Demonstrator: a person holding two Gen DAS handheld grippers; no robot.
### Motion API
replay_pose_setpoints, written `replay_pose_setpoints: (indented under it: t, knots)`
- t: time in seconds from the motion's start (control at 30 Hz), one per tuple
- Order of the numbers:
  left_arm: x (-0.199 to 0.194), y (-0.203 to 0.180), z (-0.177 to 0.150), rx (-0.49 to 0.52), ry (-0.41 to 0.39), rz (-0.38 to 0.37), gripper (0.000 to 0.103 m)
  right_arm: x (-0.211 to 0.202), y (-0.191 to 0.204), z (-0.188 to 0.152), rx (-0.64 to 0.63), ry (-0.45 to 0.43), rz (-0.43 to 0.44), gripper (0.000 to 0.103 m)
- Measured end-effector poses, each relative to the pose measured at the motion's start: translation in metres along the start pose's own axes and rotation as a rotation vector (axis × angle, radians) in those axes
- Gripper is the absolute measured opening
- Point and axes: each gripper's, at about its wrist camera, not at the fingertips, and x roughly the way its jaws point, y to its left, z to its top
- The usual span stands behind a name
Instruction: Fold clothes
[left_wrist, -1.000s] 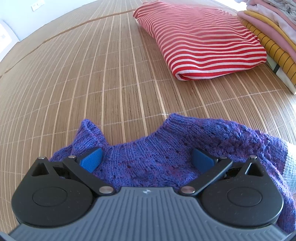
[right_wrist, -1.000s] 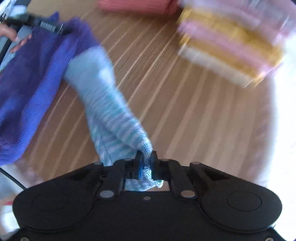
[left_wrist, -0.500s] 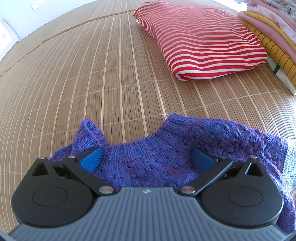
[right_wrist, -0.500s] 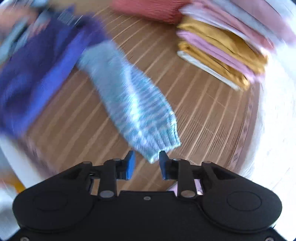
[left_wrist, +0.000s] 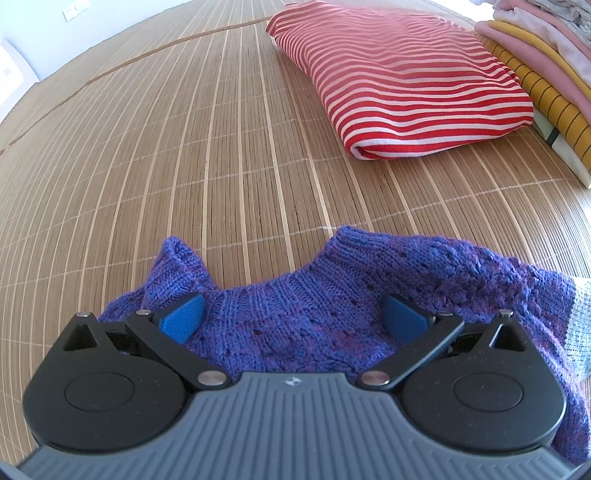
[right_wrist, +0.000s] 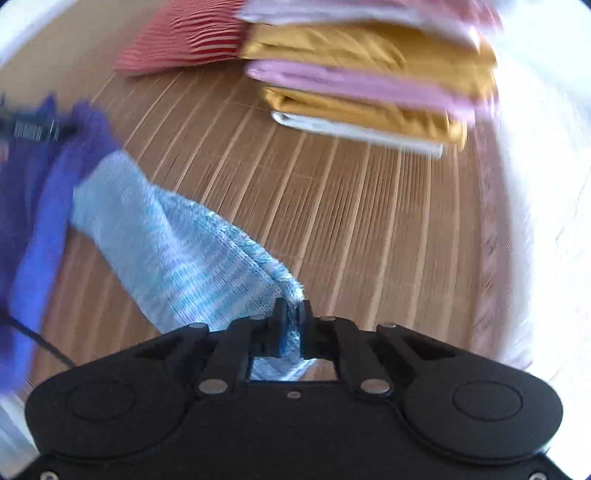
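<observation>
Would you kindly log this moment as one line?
left gripper: open over purple sweater | right gripper: shut on pale-blue cuff

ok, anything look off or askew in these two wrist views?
Nothing damaged or spilled. The purple knit sweater lies rumpled and unfolded on the bamboo mat, unlike the neat red striped top and folded stack. The right gripper pinches its pale blue cuff; the left gripper is open over the collar.

Left hand-held gripper (left_wrist: 293, 317) jaws spread wide, right hand-held gripper (right_wrist: 291, 319) just clamped shut, both angled downward
</observation>
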Motion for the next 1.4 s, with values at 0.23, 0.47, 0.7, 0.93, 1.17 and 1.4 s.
replay_pose_setpoints:
  t: [0.23, 0.47, 0.7, 0.93, 1.17, 1.4]
  knots:
    - [0.000, 0.000, -0.002, -0.005, -0.013, 0.000, 0.103, -0.002, -0.026, -0.001, 0.059, 0.031, -0.045, 0.008]
    - [0.002, 0.003, 0.001, -0.005, -0.002, -0.016, 0.103, -0.017, -0.013, 0.014, 0.141, -0.054, 0.061, 0.035]
    - [-0.010, 0.008, 0.005, -0.018, 0.022, -0.003, 0.103, -0.015, 0.028, 0.038, 0.096, -0.080, 0.245, 0.038]
    - [-0.048, 0.059, -0.021, -0.147, 0.013, 0.049, 0.103, -0.008, 0.061, 0.073, 0.170, -0.115, 0.377, 0.045]
    - [-0.045, 0.118, -0.037, -0.222, 0.049, 0.137, 0.103, 0.031, 0.150, 0.159, 0.096, -0.167, 0.445, 0.047]
    - [-0.055, 0.126, -0.056, -0.210, 0.061, 0.091, 0.103, 0.075, 0.215, 0.208, -0.104, -0.101, 0.340, 0.007]
